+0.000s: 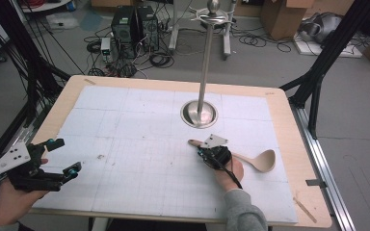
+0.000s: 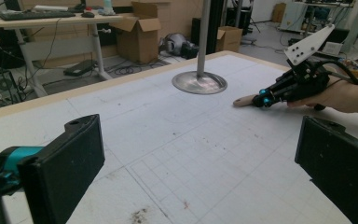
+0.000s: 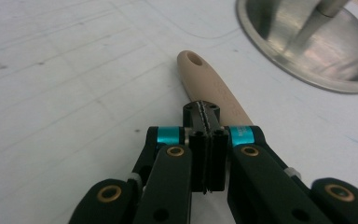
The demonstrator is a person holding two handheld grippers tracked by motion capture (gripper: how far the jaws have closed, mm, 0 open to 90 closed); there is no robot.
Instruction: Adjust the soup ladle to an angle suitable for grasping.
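Lying flat, pale wooden ladle (image 1: 255,160), holed handle, right gripper (image 3: 205,116) jaws closed above it, left gripper (image 2: 191,163) jaws wide apart

Beige ladle (image 1: 259,160), silver stand (image 1: 200,114), white gridded mat (image 1: 139,144)

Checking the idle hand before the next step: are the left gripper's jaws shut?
No, the left gripper has its jaws spread wide apart over the bare mat, with nothing between them.
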